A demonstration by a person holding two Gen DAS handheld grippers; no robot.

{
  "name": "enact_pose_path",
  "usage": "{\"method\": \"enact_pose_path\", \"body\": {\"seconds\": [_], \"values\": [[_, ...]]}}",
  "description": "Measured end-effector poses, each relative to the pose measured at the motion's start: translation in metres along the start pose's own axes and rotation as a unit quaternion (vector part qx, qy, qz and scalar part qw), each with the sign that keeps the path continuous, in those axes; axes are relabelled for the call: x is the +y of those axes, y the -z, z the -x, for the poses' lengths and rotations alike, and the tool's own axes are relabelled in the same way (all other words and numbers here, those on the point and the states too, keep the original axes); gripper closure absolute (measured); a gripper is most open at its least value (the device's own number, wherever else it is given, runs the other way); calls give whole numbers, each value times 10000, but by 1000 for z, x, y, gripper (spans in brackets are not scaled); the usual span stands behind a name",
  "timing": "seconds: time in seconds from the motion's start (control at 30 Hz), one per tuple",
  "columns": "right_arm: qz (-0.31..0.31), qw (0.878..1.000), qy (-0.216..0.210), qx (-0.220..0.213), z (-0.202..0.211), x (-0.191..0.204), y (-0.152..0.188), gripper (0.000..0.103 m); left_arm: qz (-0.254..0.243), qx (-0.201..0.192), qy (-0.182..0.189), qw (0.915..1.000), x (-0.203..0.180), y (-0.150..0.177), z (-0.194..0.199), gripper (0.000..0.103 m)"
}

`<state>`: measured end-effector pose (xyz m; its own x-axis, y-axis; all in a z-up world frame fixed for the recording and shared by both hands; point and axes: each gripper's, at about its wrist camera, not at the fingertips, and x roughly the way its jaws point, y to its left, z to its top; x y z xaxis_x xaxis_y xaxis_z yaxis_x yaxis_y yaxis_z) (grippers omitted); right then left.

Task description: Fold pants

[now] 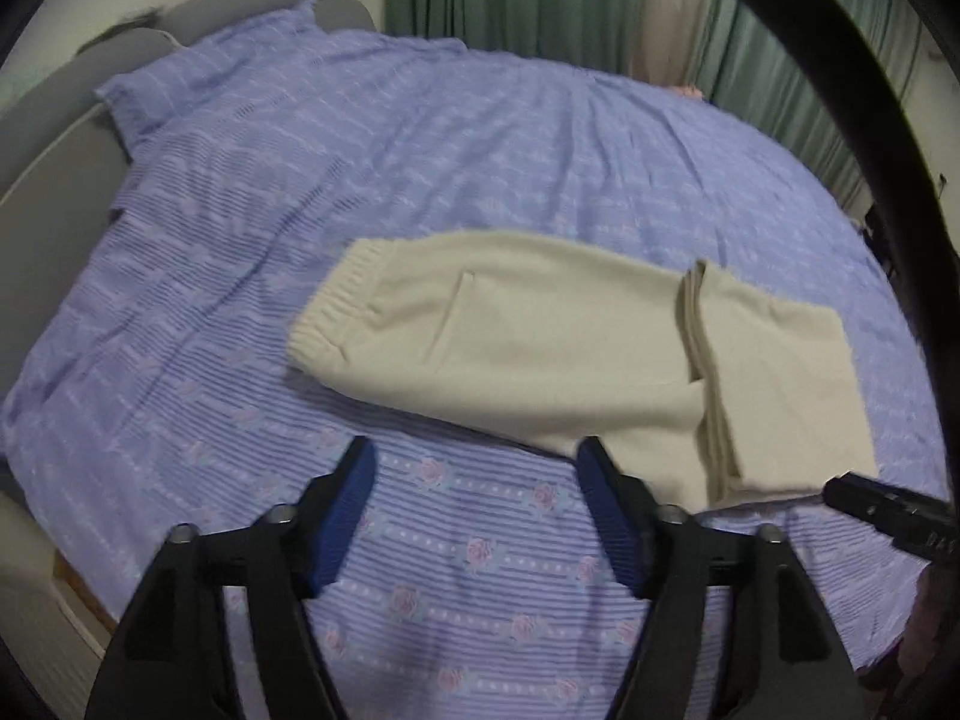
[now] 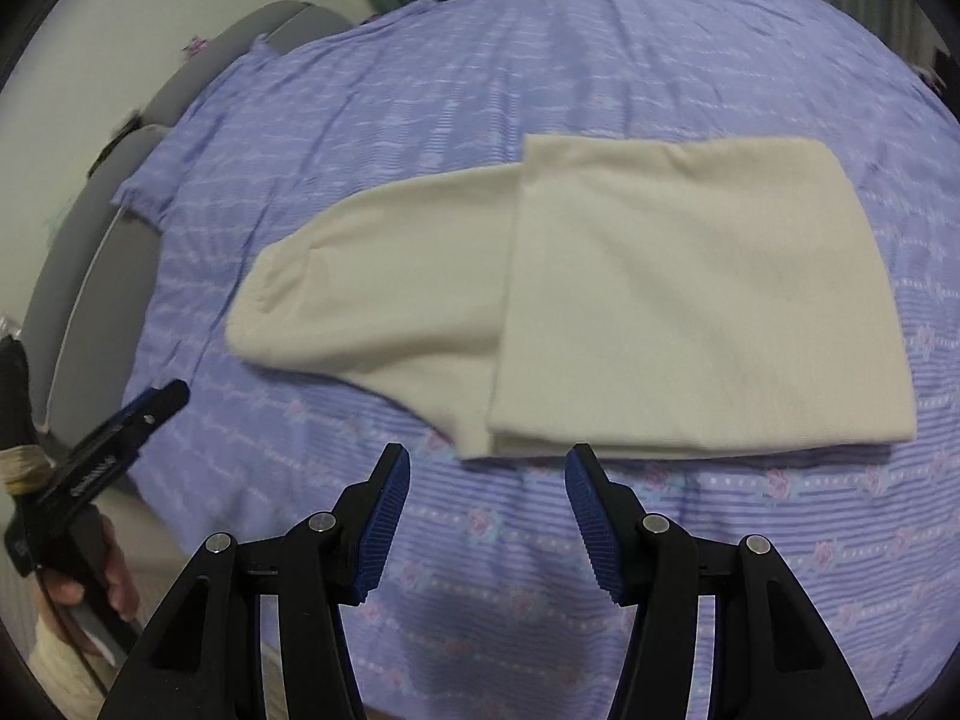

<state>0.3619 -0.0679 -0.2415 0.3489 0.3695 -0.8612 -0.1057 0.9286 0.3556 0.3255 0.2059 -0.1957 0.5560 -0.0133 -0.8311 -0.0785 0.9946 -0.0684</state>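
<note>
both grippers, left gripper [image 1: 474,516] and right gripper [image 2: 487,516], hover released near the half-folded pants [image 2: 600,300]; grabbing one layer could undo the fold.

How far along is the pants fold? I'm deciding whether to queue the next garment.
Partly done: the cream pants lie on the purple bedspread with the leg end already folded over the middle. Nothing is in hand; the left tool and right tool are both open. The waistband end remains unfolded.
</note>
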Motion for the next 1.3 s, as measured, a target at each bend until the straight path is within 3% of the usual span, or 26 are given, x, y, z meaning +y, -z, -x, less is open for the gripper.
{"method": "enact_pose_path", "body": {"seconds": [0.2,0.3,0.4,0.47,0.53,0.57,0.67,0.83,0.93,1.03,1.1,1.17,1.23,1.27,1.3], "values": [[-33,9998,-14,-183,27,19,4,47,-1130,-364,143,9928,-25,-45,24,24],[-225,9991,182,-297,28,25,3,46,-1882,-408,492,9801,-34,-75,10,24],[-622,9965,400,-402,17,28,3,46,-2655,-397,942,9587,-51,-107,-21,24],[-1140,9909,562,-435,3,27,4,46,-3209,-255,1276,9381,-65,-128,-56,24],[-1681,9821,669,-518,-11,26,7,46,-3598,-65,1492,9210,-81,-137,-83,25],[-2016,9747,762,-597,-22,25,9,46,-3855,89,1696,9069,-92,-142,-105,27],[-2560,9599,914,-691,-44,24,7,46,-4218,295,2020,8834,-117,-145,-147,30],[-2793,9472,1252,-961,-63,23,-12,46,-4616,489,2205,8578,-151,-145,-202,35],[-2856,9440,1323,-993,-72,20,-23,46,-4905,442,2085,8450,-163,-144,-221,36],[-2924,9405,1405,-1010,-79,15,-29,46,-5226,426,2032,8269,-176,-140,-232,49],[-3021,9370,1444,-998,-81,12,-30,46,-5416,480,2046,8140,-180,-136,-239,64],[-3076,9352,1429,-1018,-82,11,-29,46,-5570,651,2032,8026,-183,-131,-245,70],[-3103,9346,1419,-1002,-83,10,-27,46,-5667,773,2046,7944,-184,-126,-251,81],[-3119,9346,1395,-986,-84,10,-27,46,-5697,761,1985,7939,-183,-125,-252,93],[-3117,9348,1393,-981,-84,11,-27,46,-5663,754,1972,7967,-182,-126,-251,95]]}}
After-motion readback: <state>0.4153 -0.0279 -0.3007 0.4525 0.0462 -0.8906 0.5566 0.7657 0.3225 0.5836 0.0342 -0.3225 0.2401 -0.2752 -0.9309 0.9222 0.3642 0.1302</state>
